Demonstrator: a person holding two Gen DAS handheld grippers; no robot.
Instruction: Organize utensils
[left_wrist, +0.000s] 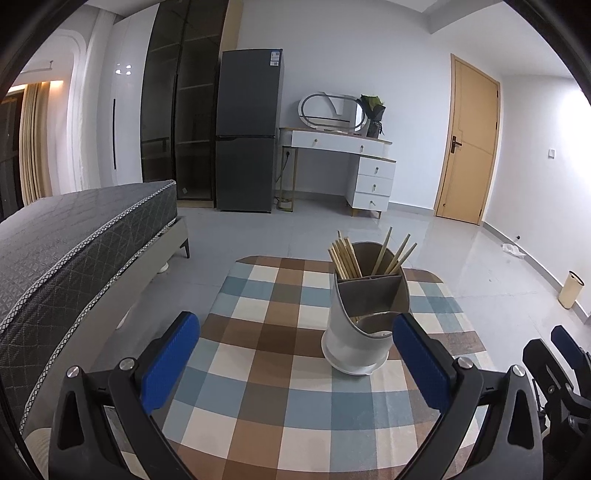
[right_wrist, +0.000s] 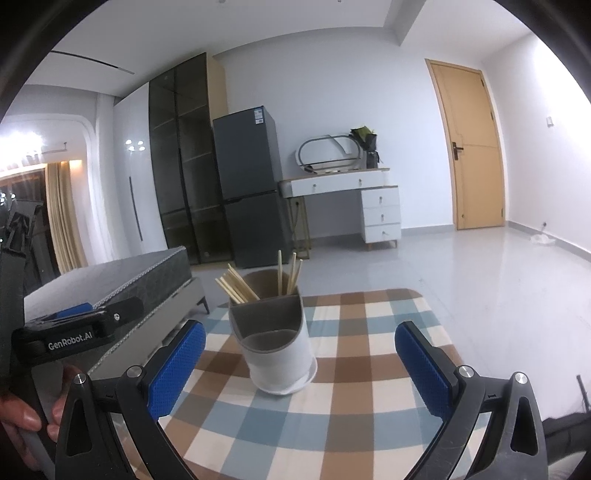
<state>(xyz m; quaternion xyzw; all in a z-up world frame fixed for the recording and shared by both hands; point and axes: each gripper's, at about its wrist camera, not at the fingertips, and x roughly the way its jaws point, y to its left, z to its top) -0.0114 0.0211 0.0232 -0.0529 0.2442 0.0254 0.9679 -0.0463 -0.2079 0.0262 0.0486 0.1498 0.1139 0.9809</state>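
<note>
Left wrist view: the left hand-held gripper (left_wrist: 295, 354) hangs spread wide and empty, the white-and-grey divided plastic utensil holder (left_wrist: 364, 317) standing upright on the checked-cloth worktop (left_wrist: 266, 369) just ahead, close by its right finger. Right wrist view: the right hand-held gripper (right_wrist: 300, 360), likewise agape and empty, frames the holder nearly centred; pale wooden chopsticks (right_wrist: 240, 288) stand in its rear compartments.

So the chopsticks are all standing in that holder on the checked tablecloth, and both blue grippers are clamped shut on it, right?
Not quite. The chopsticks do stand in the holder on the checked tablecloth, but neither gripper is clamped on it. The left gripper and the right gripper are both open and holding nothing, as each wrist view shows.
</note>
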